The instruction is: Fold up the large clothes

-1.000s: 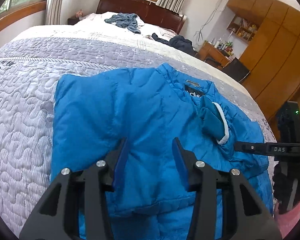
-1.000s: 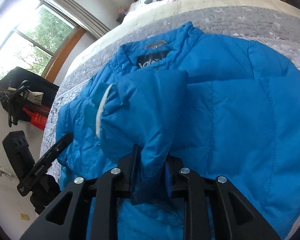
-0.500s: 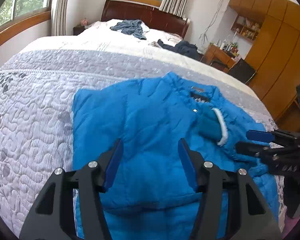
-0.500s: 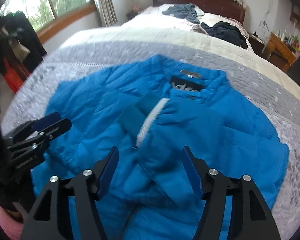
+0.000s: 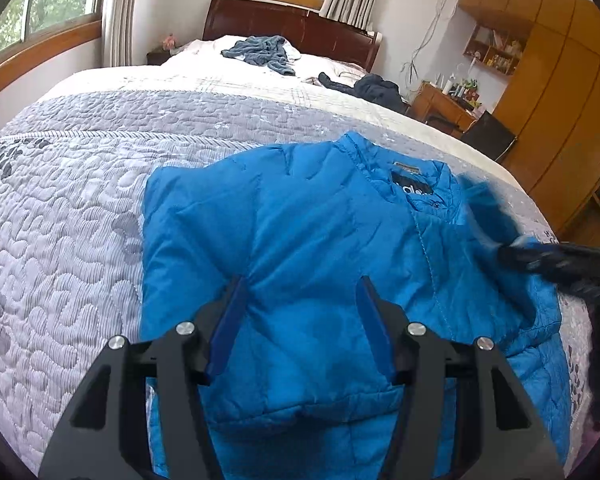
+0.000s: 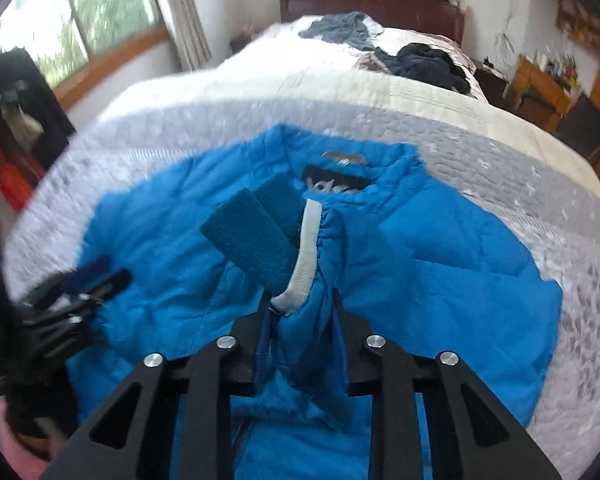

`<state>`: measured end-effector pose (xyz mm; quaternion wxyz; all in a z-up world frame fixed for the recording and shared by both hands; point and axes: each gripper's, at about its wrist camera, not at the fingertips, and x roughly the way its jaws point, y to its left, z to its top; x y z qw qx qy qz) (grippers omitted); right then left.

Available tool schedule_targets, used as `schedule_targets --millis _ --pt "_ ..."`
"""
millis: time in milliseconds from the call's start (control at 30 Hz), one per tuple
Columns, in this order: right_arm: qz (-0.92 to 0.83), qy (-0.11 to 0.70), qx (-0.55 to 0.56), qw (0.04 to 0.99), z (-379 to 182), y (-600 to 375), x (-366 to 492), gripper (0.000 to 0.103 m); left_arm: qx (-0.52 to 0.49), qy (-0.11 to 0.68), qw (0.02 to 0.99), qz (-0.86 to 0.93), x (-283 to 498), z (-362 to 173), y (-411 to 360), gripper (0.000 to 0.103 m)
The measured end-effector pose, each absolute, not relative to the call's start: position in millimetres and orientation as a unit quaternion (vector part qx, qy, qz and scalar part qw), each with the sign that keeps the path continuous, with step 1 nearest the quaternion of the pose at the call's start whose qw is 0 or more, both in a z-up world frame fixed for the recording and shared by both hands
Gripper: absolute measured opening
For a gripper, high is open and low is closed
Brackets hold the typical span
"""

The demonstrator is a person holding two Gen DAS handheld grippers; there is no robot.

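Note:
A bright blue puffer jacket [image 5: 300, 220] lies spread flat on the grey quilted bed cover [image 5: 60, 220], collar toward the headboard. My left gripper [image 5: 302, 284] hovers open over the jacket's lower body, with nothing between its fingers. In the right wrist view, my right gripper [image 6: 300, 300] is shut on the jacket's sleeve just behind the white-trimmed teal cuff [image 6: 256, 240], which is folded across the jacket [image 6: 420, 260] chest. The right gripper [image 5: 532, 256] shows blurred at the jacket's right side. The left gripper [image 6: 92, 280] appears at the left of the right wrist view.
Other clothes lie near the pillows: a grey-blue heap [image 5: 260, 50] and a dark heap [image 5: 376, 88]. A wooden desk [image 5: 444, 104] and wardrobe [image 5: 560, 100] stand right of the bed. Windows run along the left wall.
My right gripper opened half a second ago and has since shut on the sleeve near the cuff. The left gripper stayed open and drew back slightly over the jacket.

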<state>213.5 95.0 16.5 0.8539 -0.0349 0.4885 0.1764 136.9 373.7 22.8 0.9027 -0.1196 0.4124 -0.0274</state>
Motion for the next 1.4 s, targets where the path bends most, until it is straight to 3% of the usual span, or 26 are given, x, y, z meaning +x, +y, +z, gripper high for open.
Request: schedule_targets --millis 267,533,733,1033,1233,1400 --pt "0.159 0.487 0.072 0.856 30 -2 203 0.025 -0.123 0.412 0.902 -0.026 135 23 374 0.056" --pt "0.072 0.495 0.097 0.861 12 -82 189 0.026 -0.117 0.412 0.904 -0.013 130 37 372 0.056" --pt "0.123 0.461 0.068 0.876 35 -53 189 0.027 -0.075 0.389 0.917 -0.043 121 64 337 0.061" --pt "0.096 0.514 0.063 0.850 -33 -51 214 0.027 -0.068 0.442 0.893 -0.039 138 19 336 0.061" --pt "0.120 0.509 0.109 0.845 -24 -65 205 0.028 -0.095 0.454 0.885 -0.035 134 28 342 0.060" --pt "0.157 0.475 0.099 0.860 6 -78 163 0.041 -0.086 0.433 0.897 -0.026 86 56 361 0.063"
